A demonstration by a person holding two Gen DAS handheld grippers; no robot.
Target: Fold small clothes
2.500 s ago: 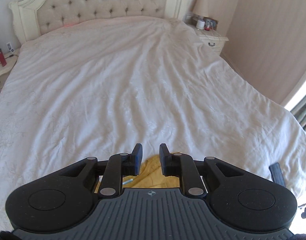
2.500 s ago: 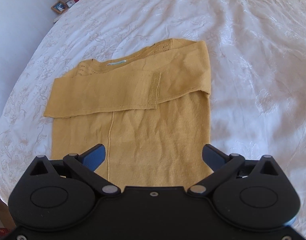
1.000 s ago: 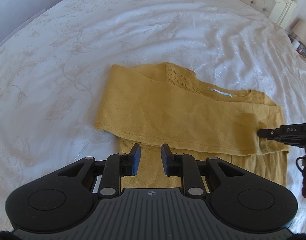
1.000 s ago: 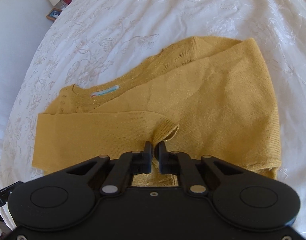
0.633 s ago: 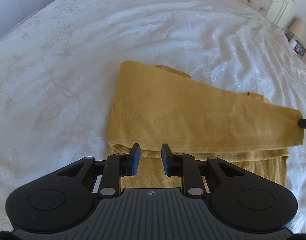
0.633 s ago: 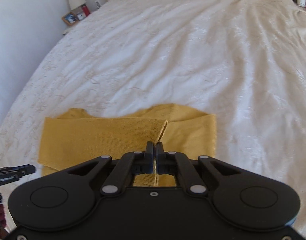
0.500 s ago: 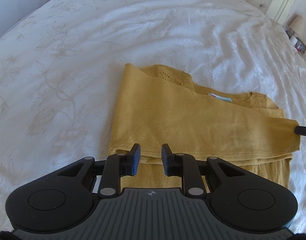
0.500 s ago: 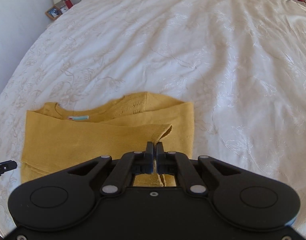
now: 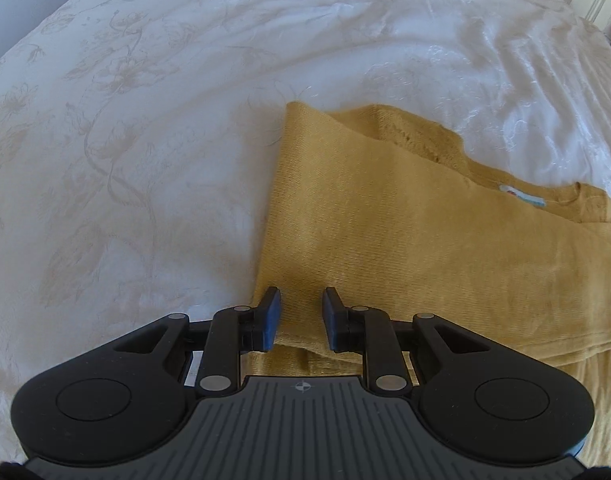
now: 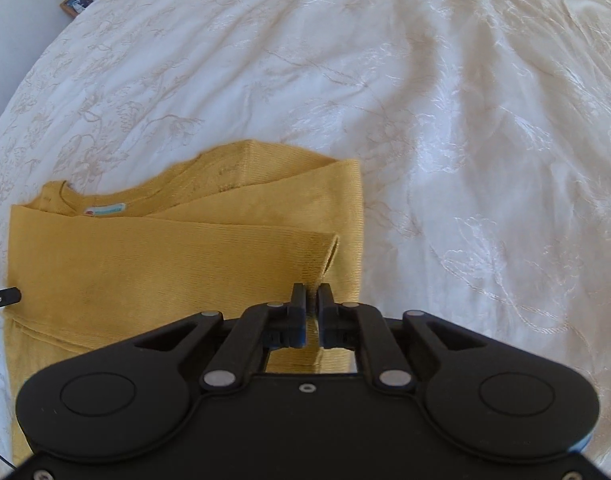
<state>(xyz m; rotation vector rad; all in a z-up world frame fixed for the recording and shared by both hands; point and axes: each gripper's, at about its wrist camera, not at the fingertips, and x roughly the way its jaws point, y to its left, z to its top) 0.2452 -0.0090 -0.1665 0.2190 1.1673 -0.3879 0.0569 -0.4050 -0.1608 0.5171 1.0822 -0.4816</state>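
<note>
A yellow sweater (image 9: pixel 445 264) lies on a white bedspread (image 9: pixel 145 120) with a faint flower pattern. In the left wrist view it fills the middle and right of the picture. One sleeve (image 10: pixel 165 264) is folded flat across the body, and a small label (image 10: pixel 105 210) shows at the neck.

The left gripper (image 9: pixel 301 318) sits at the bottom middle of its view. It points steeply down at the sweater's left edge. Its two blue-tipped fingers (image 9: pixel 271 316) stand a little way apart with a gap between them. Yellow cloth shows in that gap, below the tips, but the pads do not press on it.

The right gripper (image 10: pixel 312 310) is at the bottom middle of its own view and also tips steeply down. Its fingers (image 10: pixel 298 308) are close together and are just starting to open. The end of the folded sleeve stands up as a thin edge in the narrow slot between them. I cannot tell if the pads touch it.

At the left edge of the right wrist view, a dark tip of the left gripper pokes in beside the sweater's side.

A picture frame (image 10: pixel 78 3) stands far off in the upper left corner of that view.
</note>
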